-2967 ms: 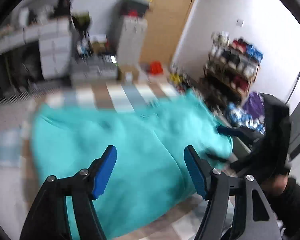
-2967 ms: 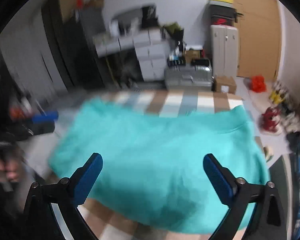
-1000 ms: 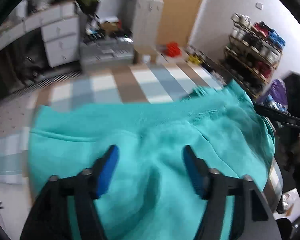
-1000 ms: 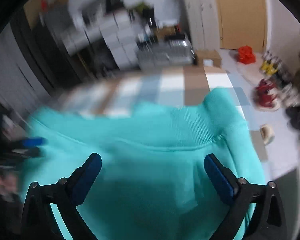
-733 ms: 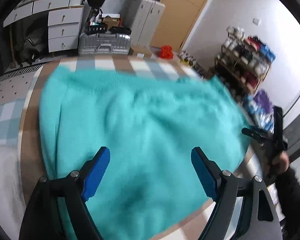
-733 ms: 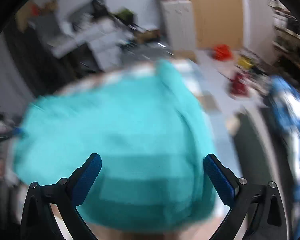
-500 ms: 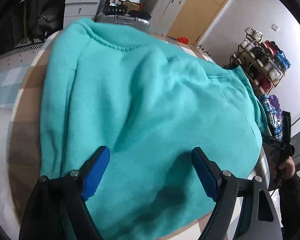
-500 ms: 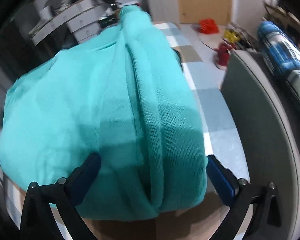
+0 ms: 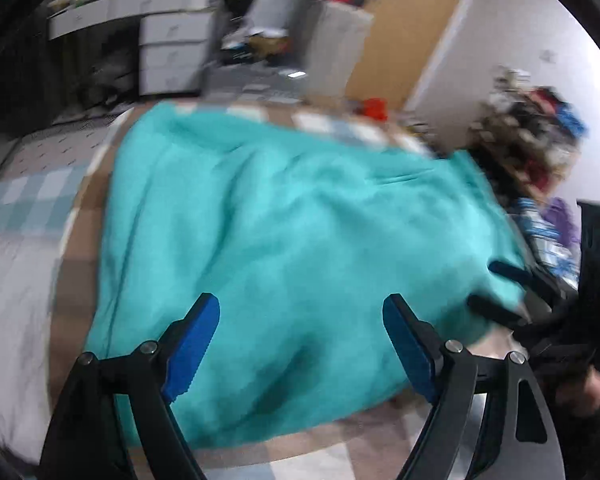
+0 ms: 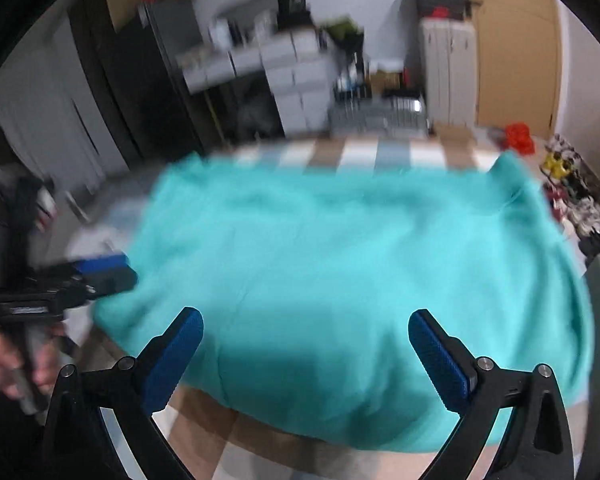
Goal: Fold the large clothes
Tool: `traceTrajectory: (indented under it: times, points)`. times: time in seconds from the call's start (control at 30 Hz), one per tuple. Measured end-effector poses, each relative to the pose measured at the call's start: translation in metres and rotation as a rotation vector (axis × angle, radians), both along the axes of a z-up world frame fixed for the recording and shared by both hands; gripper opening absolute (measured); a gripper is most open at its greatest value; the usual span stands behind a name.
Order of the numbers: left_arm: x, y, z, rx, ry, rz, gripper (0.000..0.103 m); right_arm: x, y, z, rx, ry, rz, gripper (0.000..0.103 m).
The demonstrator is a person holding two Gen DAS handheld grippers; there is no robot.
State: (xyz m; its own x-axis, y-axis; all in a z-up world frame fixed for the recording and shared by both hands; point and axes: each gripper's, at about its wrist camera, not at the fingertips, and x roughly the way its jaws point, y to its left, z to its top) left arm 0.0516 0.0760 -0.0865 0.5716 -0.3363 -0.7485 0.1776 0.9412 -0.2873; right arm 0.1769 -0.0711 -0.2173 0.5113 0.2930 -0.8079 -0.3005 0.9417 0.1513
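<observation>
On the checked counter [image 10: 392,156] the teal sweatshirt [image 10: 340,264] now lies dropped flat, left tongs [image 9: 300,344] and right tongs [image 10: 304,356] wide and empty beside its near edge, ready for regripping.

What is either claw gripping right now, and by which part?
Nothing. The left claw and right claw both stand open above the teal fleece sweatshirt, which lies spread on the checked surface.

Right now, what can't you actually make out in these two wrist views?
- Teal fleece sweatshirt: motion blur in both views hides its seams, sleeves and fold lines.
- Checked brown-and-white cloth under it: mostly covered by the sweatshirt.
- Right gripper in the left wrist view: its fingers smear at the sweatshirt's edge; touching or not, unclear.
- Cluttered shoe rack: too blurred to read its contents.
</observation>
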Motion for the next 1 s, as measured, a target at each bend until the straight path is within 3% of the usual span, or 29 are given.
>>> traceTrajectory:
  times: [0.1,0.23,0.37,0.5,0.57,0.63,0.7,0.77,0.83,0.9,1.0]
  points:
    - [0.003,0.007,-0.013,0.049,0.019,0.038,0.081,0.022,0.018,-0.060,-0.083,0.034,0.011,0.103]
    - [0.012,0.020,-0.034,0.032,0.063,0.056,0.081,0.045,0.030,-0.118,-0.117,0.078,0.057,0.103]
    - [0.013,0.022,-0.035,0.039,0.048,0.039,0.081,0.054,0.049,-0.161,-0.167,-0.026,0.043,0.103]
    - [0.001,0.025,-0.025,0.006,0.029,0.040,0.081,0.049,0.028,-0.166,-0.031,-0.129,0.014,0.103]
    - [0.000,0.031,-0.021,-0.003,0.011,0.049,0.081,0.045,0.003,-0.161,0.037,-0.194,-0.058,0.103]
    - [0.007,0.036,-0.025,-0.016,0.014,0.056,0.081,0.047,-0.032,-0.170,0.036,-0.217,-0.187,0.103]
    - [0.015,0.040,-0.033,-0.031,0.033,0.053,0.081,0.053,-0.061,-0.186,0.052,-0.185,-0.287,0.103]
    - [0.017,0.039,-0.034,-0.020,0.029,0.052,0.081,0.075,-0.088,-0.218,0.080,-0.086,-0.384,0.103]
    - [0.017,0.033,-0.034,0.025,0.021,0.040,0.081,0.093,-0.099,-0.251,0.142,-0.028,-0.360,0.103]
    - [0.017,0.033,-0.037,0.041,0.014,0.029,0.081,0.096,-0.090,-0.268,0.106,-0.045,-0.340,0.103]
    - [0.020,0.041,-0.042,0.008,0.014,0.021,0.081,0.116,-0.065,-0.300,-0.034,-0.032,-0.308,0.103]
